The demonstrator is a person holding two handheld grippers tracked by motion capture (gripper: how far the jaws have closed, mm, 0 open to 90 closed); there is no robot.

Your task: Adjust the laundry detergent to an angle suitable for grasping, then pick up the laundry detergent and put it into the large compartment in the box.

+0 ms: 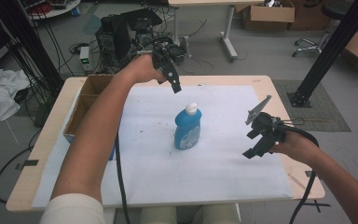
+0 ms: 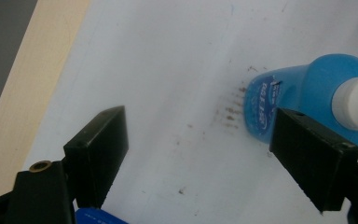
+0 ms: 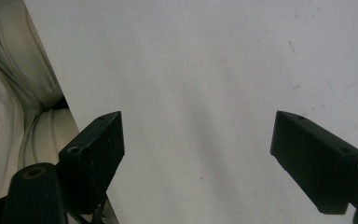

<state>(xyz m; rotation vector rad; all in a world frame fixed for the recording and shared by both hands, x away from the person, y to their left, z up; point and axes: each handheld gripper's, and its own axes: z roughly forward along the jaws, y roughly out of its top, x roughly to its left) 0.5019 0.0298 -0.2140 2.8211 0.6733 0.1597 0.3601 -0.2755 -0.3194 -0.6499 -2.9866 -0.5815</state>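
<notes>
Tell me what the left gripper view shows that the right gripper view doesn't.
Left gripper view: the blue bottle with its white cap, seen from above just past the right-hand jaw, brown specks on the sheet beside it, and a strip of the wooden table edge at the left. Right gripper view: cream-coloured trouser fabric at the left, past the sheet's edge. Both look down on the white sheet between two black jaws standing wide apart with nothing held: the left gripper and the right gripper are open.

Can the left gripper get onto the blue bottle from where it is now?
Probably yes. The left gripper hangs open above and just behind the upright blue bottle, with nothing between them on the white sheet.
</notes>
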